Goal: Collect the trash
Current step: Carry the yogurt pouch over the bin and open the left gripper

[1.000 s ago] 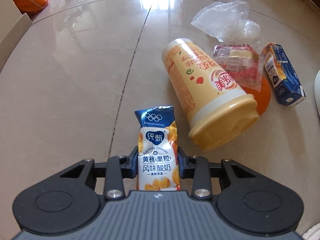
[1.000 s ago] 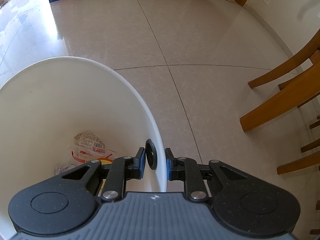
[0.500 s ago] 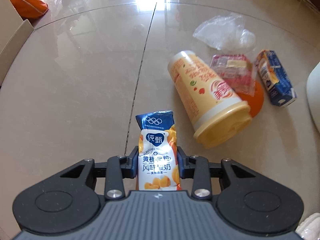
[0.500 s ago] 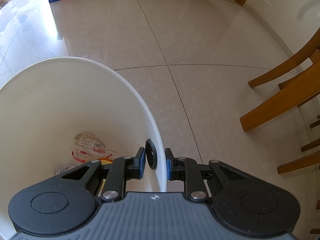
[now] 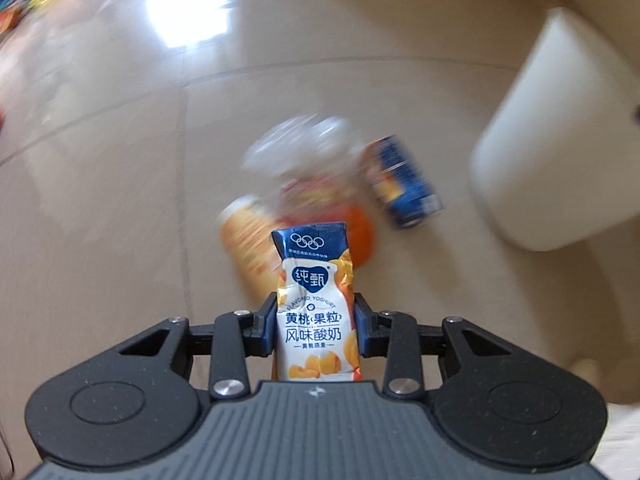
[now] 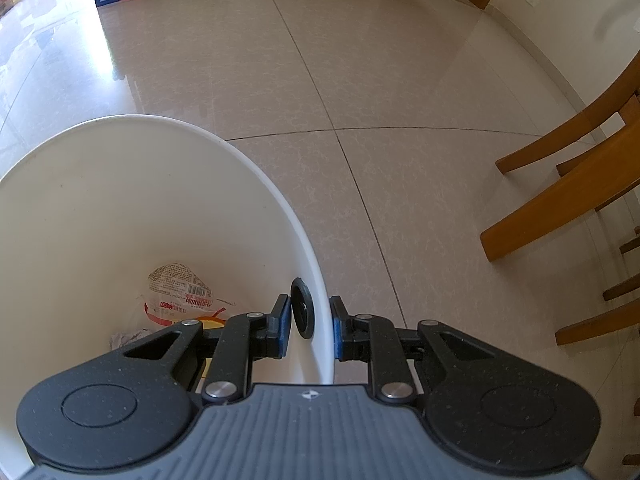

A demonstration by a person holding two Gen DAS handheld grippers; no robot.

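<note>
Left wrist: one yogurt pouch (image 5: 316, 308) in left tool (image 5: 315, 328), four litter pieces beyond.

Two yogurt cartons (image 5: 314, 304) (image 5: 404, 182), one cup (image 5: 246, 240), one bin (image 6: 120, 200) (two wrappers (image 6: 180, 292) (image 5: 304, 196) too).

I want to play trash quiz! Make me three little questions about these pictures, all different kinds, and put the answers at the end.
1. True or false: the left tool grips a yogurt pouch.
2. What does the right tool clamp? A) chair leg B) white bin wall C) blue carton
3. Fill in: a printed ____ already lies inside the bin.

Key: 1 true; 2 B; 3 wrapper
</note>
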